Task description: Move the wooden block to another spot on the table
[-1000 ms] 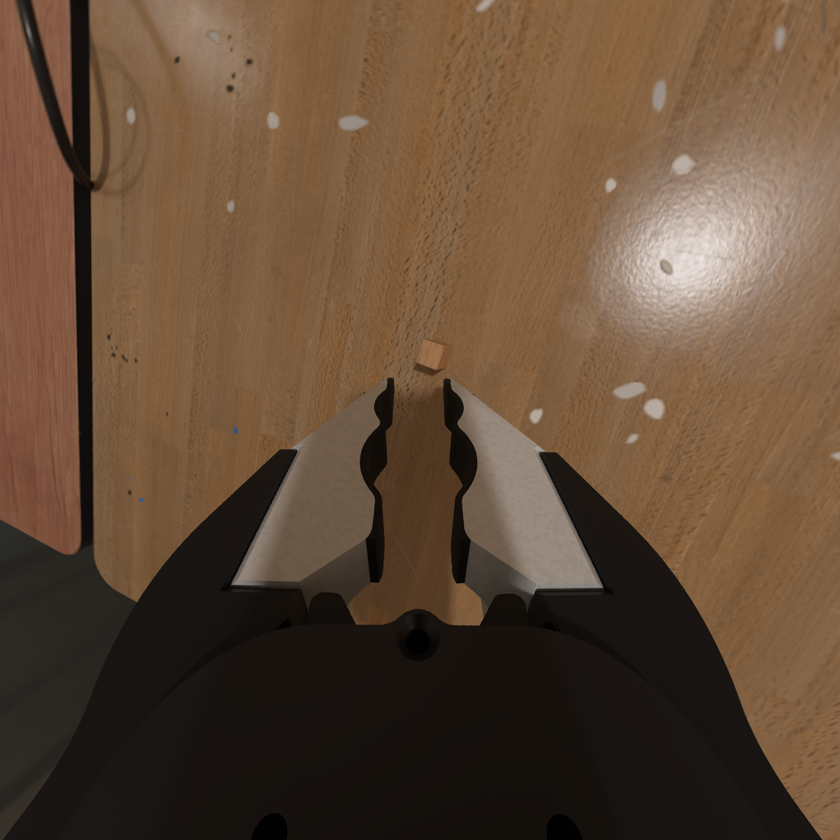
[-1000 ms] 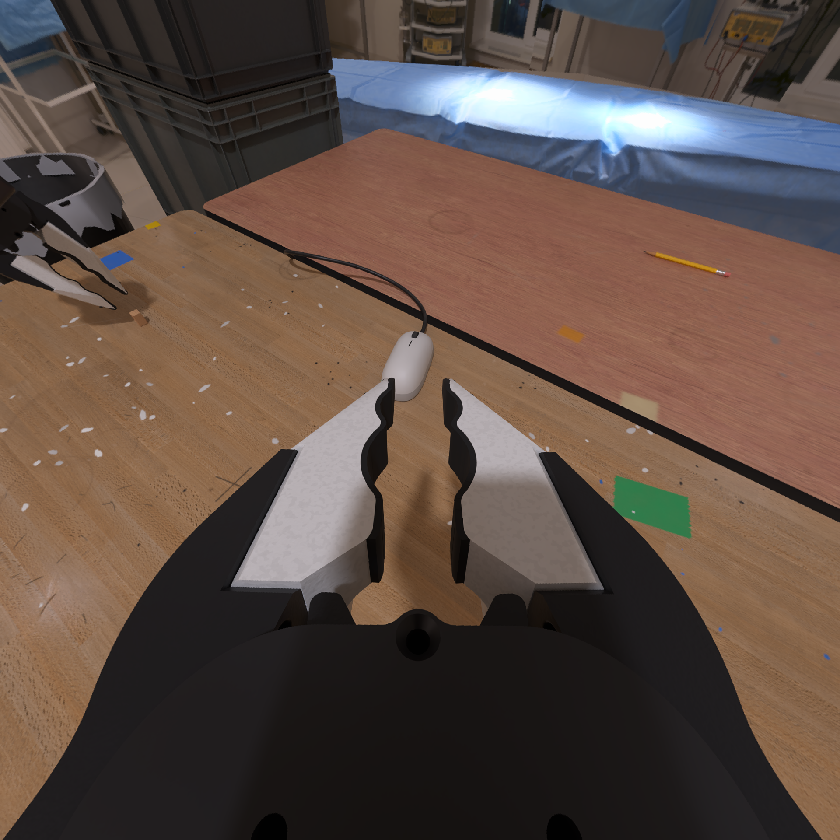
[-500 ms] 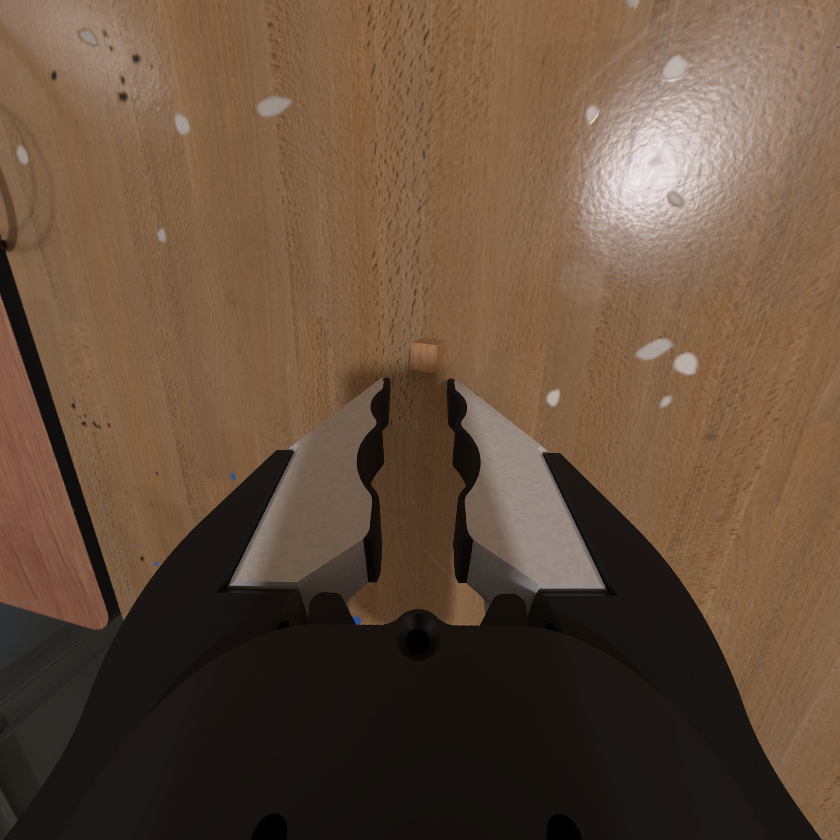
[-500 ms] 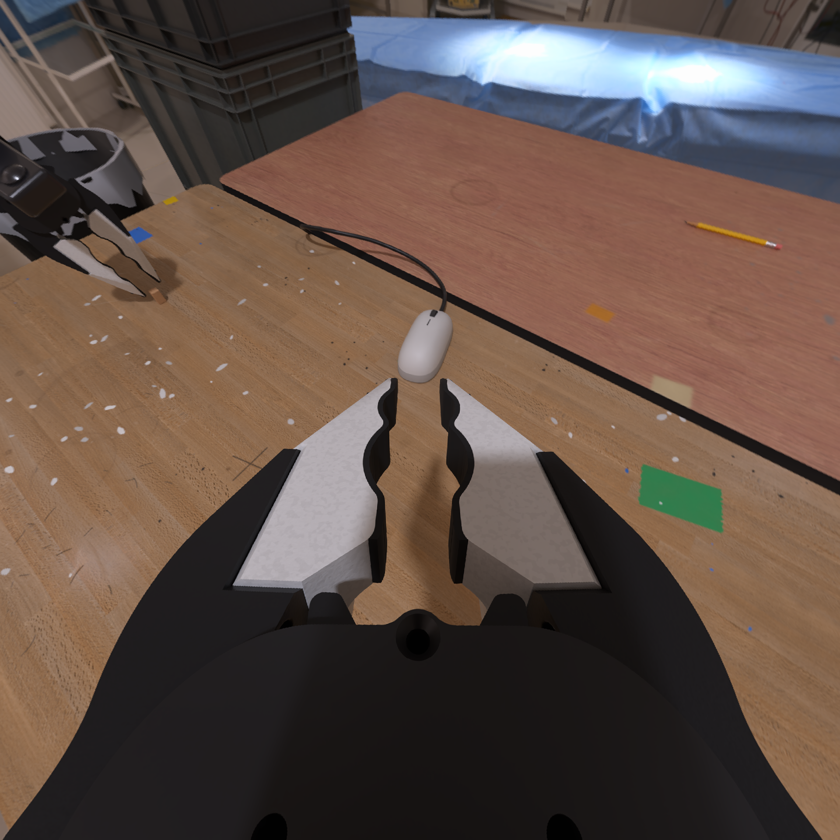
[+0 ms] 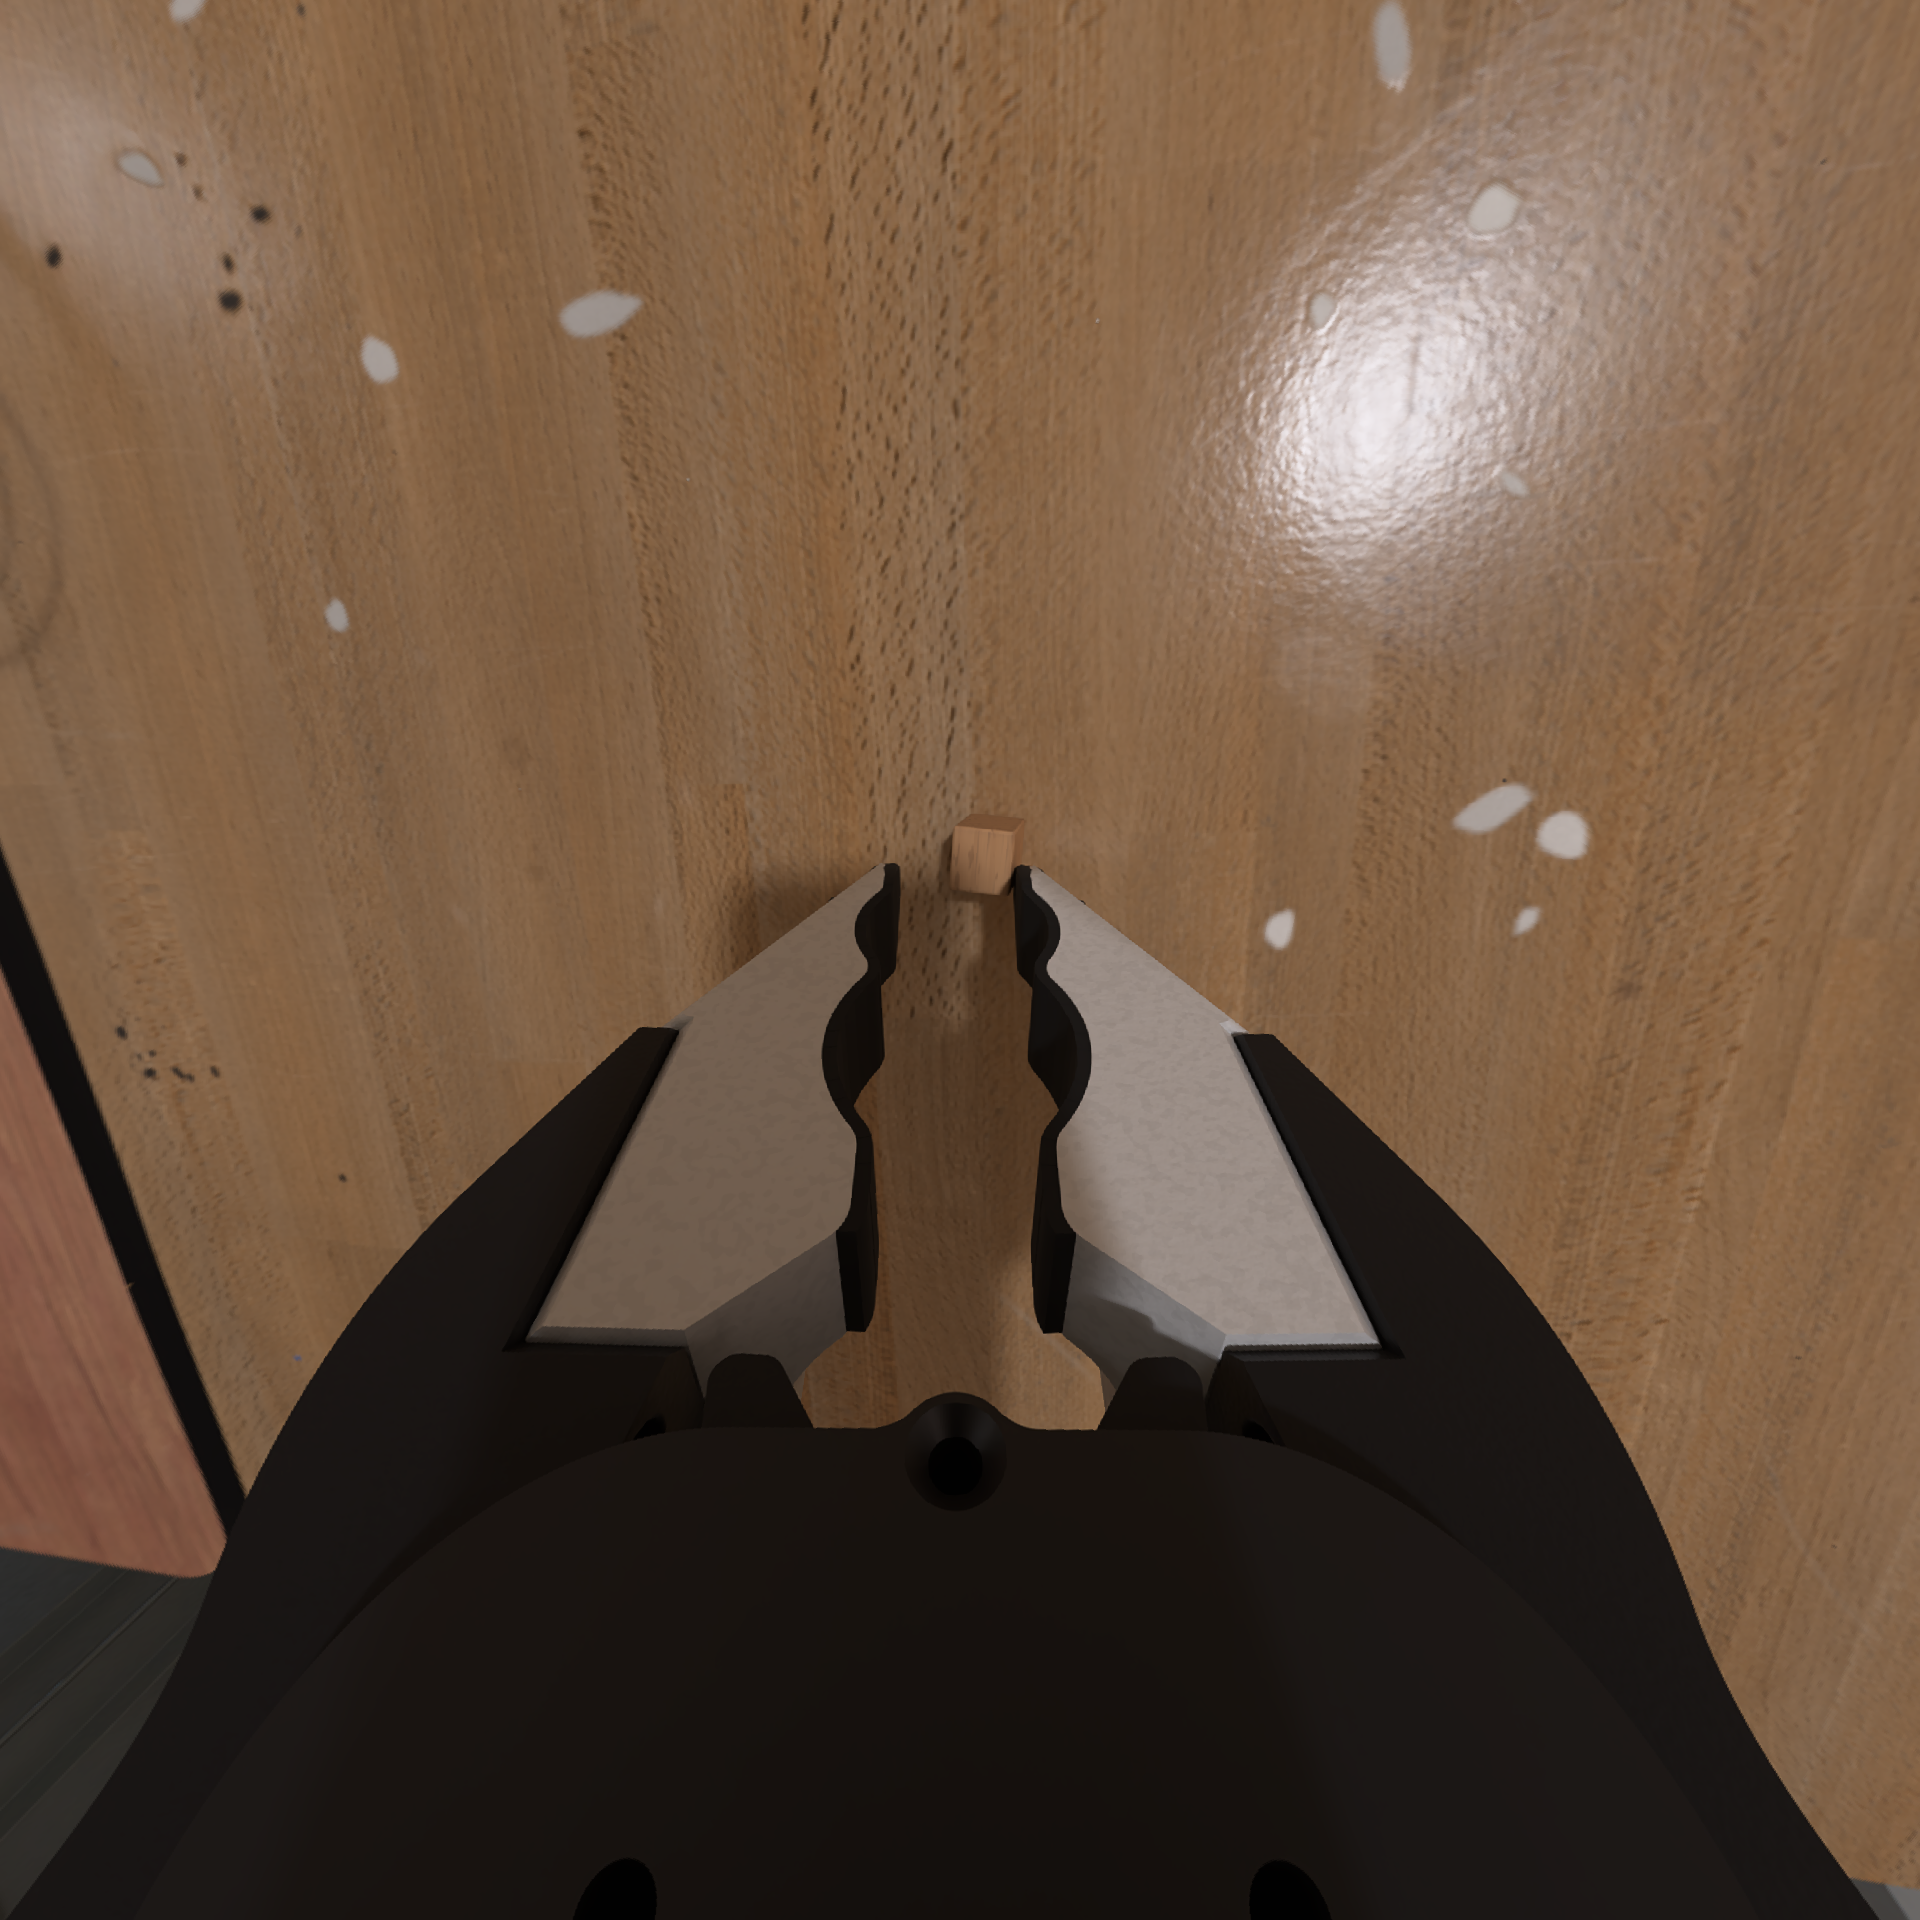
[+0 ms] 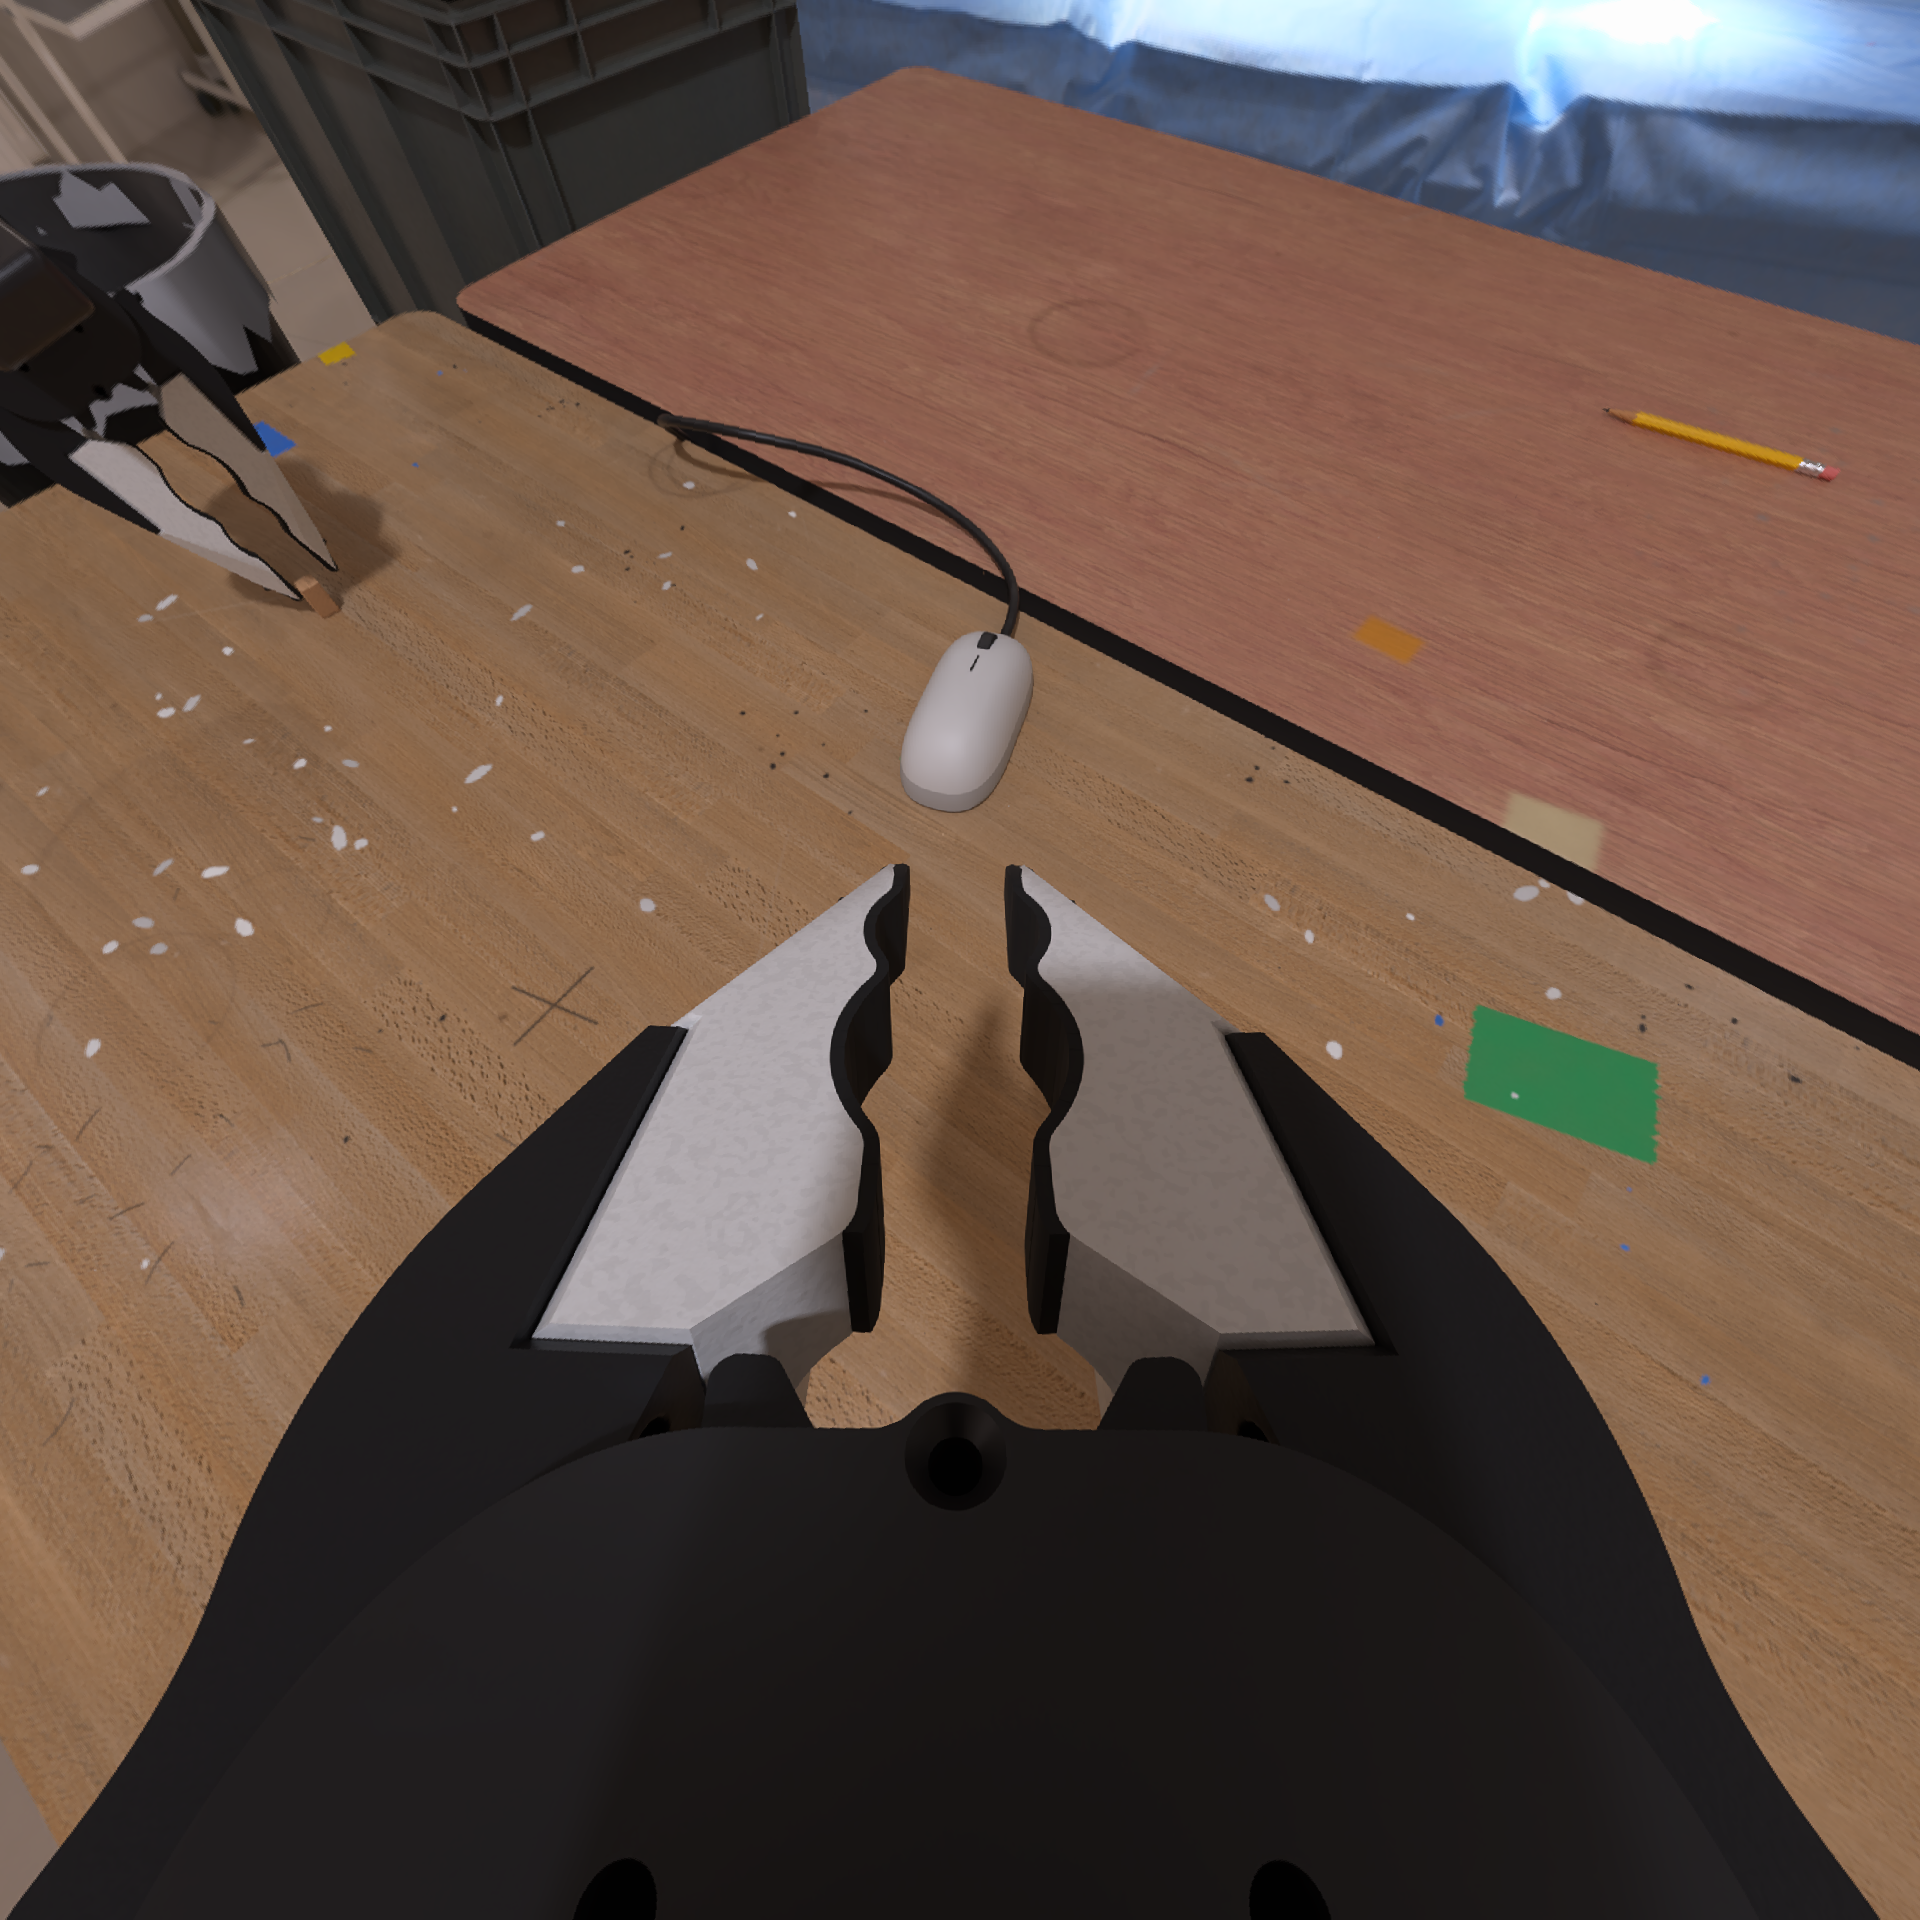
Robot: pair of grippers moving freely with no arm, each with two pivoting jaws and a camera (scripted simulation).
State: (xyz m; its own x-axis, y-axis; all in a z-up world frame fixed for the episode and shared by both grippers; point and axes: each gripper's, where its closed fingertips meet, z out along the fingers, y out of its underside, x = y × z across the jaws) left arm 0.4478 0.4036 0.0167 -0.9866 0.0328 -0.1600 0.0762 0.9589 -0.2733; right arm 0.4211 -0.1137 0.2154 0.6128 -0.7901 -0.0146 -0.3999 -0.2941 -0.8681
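Left wrist view: the left gripper (image 5: 954,883), its jaws parted and empty, has its tips at the wooden block (image 5: 984,854), which sits on the table (image 5: 623,623) near the far left corner. Nothing is gripped or moved yet; grasp, carry and release all remain. The right gripper (image 6: 956,883) hangs parted and empty near the mouse (image 6: 964,727).

From my remote station I judge this a workshop or lab space. The worktop (image 6: 623,1039) filling the lower frame is butcher-block wood, scratched, flecked with white paint and marked with coloured tape patches (image 6: 1558,1081). A second reddish-brown table (image 6: 1247,364) abuts it at upper right, carrying a yellow pencil (image 6: 1720,445). A wired grey computer mouse (image 6: 966,722) lies at centre. Stacked dark grey storage crates (image 6: 540,104) stand at upper left; a blue sheet-covered surface (image 6: 1455,114) runs along the top.
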